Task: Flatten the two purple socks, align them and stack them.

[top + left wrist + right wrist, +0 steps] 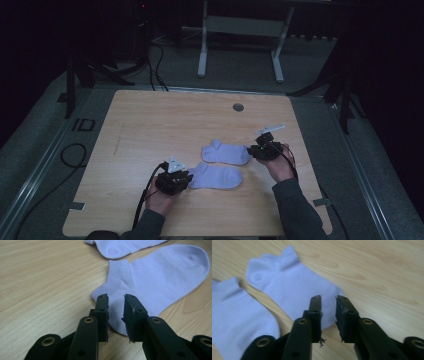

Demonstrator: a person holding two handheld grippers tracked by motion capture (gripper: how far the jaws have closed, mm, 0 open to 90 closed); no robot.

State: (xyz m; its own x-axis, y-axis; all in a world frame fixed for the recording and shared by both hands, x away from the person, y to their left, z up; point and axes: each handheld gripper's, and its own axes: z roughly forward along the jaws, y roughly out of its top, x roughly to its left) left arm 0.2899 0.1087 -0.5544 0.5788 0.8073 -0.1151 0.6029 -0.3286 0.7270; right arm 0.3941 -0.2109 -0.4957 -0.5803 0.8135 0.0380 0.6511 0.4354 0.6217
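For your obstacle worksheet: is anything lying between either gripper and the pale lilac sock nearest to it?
Nothing visible. The left gripper sits at the near pale lilac sock; the right gripper at the far sock. Both are open.

Each hand carries a black two-jaw gripper: the left gripper (190, 179) and the right gripper (251, 150) both wear a pale grey three-cornered plate on top and trail a black cable back along the forearm. Behind them, the person's sleeves are dark grey. Seen along each gripper, the black jaws are flat, blocky bars with brass-ringed holes, and their pad edges look frayed.
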